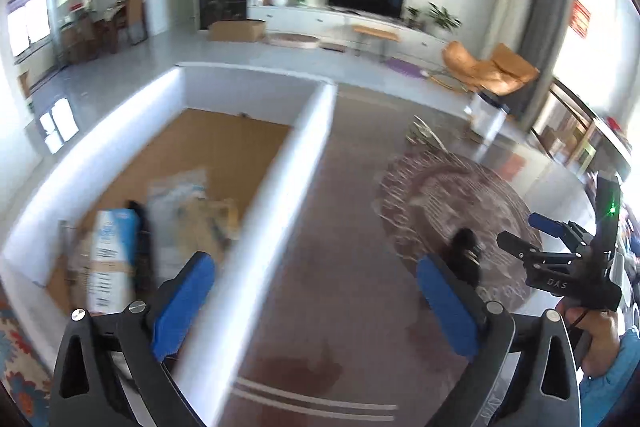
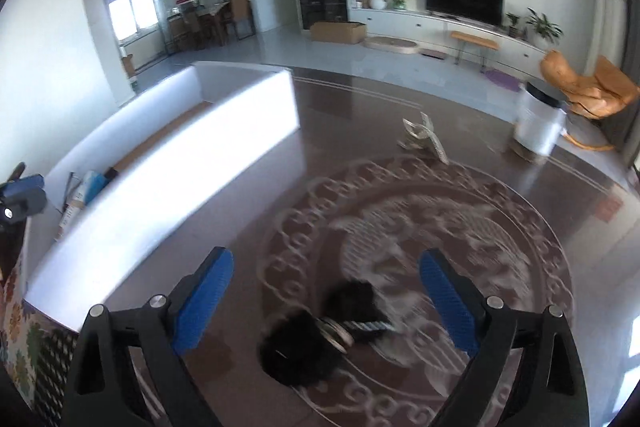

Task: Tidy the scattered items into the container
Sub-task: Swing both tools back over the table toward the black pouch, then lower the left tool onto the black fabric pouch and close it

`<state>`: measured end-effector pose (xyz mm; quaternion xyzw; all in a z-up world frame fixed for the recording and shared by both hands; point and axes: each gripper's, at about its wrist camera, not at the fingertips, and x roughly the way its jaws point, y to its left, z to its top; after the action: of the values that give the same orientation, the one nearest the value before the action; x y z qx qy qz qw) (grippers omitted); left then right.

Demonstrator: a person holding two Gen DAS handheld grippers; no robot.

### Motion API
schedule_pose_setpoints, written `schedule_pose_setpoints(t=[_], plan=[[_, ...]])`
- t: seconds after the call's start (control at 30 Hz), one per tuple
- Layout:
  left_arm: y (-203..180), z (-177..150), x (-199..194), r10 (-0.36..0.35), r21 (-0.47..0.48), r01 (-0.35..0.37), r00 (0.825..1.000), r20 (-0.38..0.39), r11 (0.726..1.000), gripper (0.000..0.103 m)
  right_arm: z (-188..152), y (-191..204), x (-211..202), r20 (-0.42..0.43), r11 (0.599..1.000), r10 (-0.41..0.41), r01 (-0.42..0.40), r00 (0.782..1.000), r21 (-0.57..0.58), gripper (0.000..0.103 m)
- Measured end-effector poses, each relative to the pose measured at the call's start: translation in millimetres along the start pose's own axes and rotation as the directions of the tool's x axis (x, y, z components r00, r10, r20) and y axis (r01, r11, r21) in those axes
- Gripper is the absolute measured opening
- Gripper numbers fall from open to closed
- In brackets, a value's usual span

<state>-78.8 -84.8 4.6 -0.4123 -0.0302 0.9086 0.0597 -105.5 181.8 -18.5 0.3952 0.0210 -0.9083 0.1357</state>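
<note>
**Fluffy black item next, R jaws wide over it**

R gripper (image 2: 326, 301) spread wide, nothing held; L gripper (image 1: 316, 301) also wide and empty, lower centre of its view, straddling the white container (image 1: 256, 227) wall. Black fuzzy item (image 2: 316, 335) w/ metal ring lies on the patterned table (image 2: 440, 227), bottom centre of R view. Prob. light, soft, squashy; fur may slip. Best pinch near the ring/mid-section. Blurred, so details unsure.
</note>
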Motion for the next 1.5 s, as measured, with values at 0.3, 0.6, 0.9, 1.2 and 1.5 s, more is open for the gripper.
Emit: schedule_pose_setpoints(t=[0.3, 0.6, 0.9, 1.2, 1.5], plan=[[-97, -66, 85, -0.050, 0.172, 0.088, 0.976, -0.213, 0.981, 0.103, -96, -77, -3, -0.122, 0.974, -0.213, 0.220, 0.969, 0.051, 0.095], [-129, -93, 112, -0.030, 0.259, 0.089, 0.974, -0.225, 0.962, 0.103, -117, -83, 8, -0.132, 0.973, -0.201, 0.214, 0.971, 0.089, 0.098], [-136, -84, 122, -0.055, 0.275, 0.102, 0.983, -0.174, 0.956, 0.103, -117, -90, 15, -0.146, 0.964, -0.215, 0.234, 0.966, 0.129, 0.103], [-143, -76, 131, -0.054, 0.265, 0.097, 0.985, -0.165, 0.959, 0.103, -117, -91, 15, -0.146, 0.964, -0.215, 0.234, 0.966, 0.128, 0.103], [-153, -62, 142, -0.077, 0.311, 0.142, 0.974, -0.212, 0.940, 0.103, -117, -91, 15, -0.146, 0.964, -0.214, 0.233, 0.966, 0.128, 0.103]])
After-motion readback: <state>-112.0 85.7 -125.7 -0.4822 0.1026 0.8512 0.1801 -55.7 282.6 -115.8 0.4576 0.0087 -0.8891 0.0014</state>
